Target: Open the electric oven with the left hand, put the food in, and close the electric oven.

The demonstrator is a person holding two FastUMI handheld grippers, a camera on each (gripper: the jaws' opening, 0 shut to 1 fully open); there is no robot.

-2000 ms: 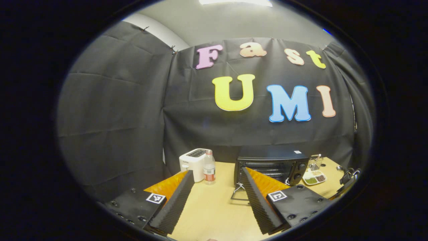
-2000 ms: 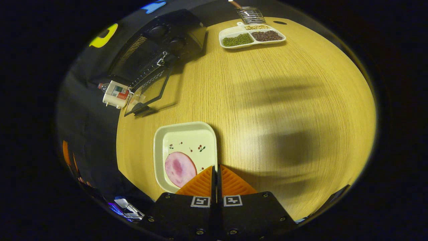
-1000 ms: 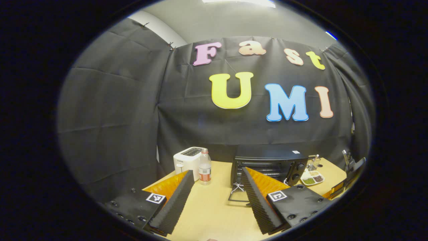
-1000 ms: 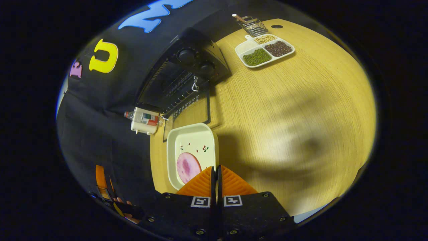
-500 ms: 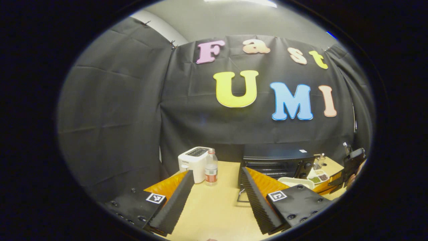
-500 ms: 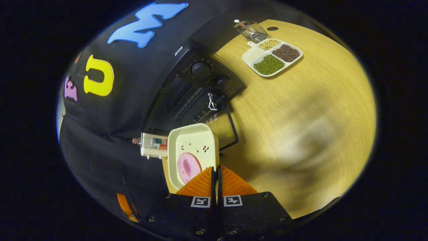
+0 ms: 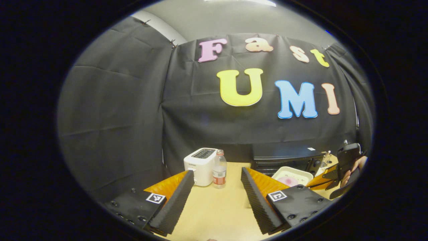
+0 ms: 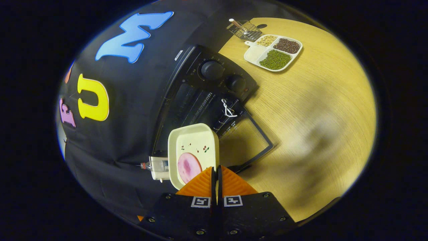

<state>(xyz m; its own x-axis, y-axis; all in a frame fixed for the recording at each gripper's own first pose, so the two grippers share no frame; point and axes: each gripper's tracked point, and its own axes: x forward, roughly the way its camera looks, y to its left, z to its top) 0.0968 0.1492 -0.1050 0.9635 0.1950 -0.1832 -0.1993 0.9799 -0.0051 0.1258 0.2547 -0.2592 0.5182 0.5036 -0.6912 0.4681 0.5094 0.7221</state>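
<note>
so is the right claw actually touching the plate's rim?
Touching. In the right gripper view the right claw has both orange fingers closed on the edge of the plate, which hangs above the table in front of the open oven.

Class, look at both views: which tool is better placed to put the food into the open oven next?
Right. The right tool grips the plate by its rim, at the open oven. The left tool is open, holding nothing.
</note>
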